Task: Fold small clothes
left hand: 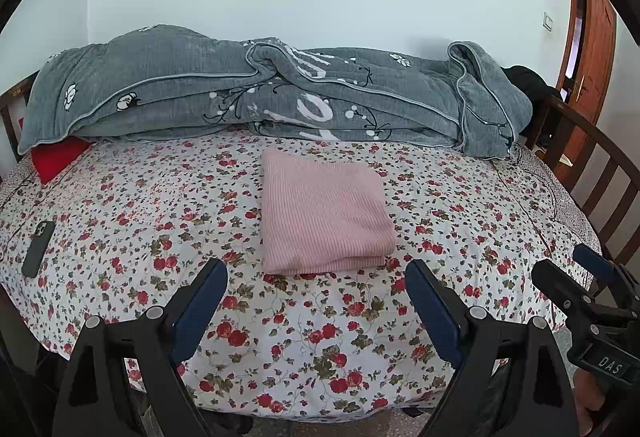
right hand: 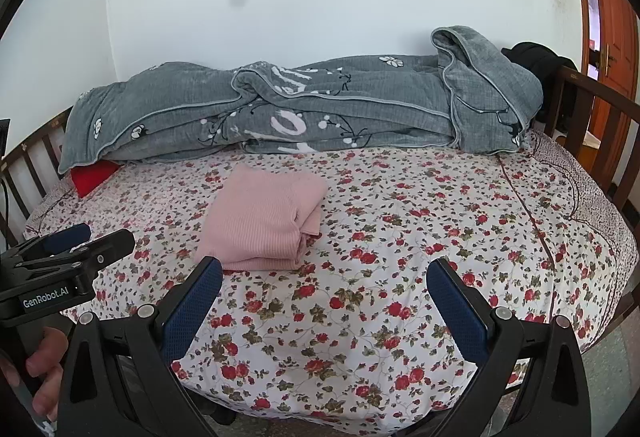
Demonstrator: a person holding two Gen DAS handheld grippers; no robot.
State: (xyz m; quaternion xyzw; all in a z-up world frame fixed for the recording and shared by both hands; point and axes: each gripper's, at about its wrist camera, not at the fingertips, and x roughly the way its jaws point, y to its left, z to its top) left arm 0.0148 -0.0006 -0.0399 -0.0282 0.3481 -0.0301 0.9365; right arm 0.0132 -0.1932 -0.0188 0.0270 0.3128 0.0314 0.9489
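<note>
While the pink garment (left hand: pixel 324 213) lies folded on the floral bedsheet (left hand: pixel 280 337), both the left gripper (left hand: pixel 316 277) and the right gripper (right hand: pixel 324 277) hover near its front edge with jaws apart, holding nothing. Risk: a pad catching only the top layer likely drags the stack open; the ribbed knit probably slides easily.

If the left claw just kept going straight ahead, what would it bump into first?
Most likely the folded pink garment, lying dead ahead of the open left gripper on the floral bedsheet. If it travels lower, it would probably touch the sheet first; depth is hard to judge.
</note>
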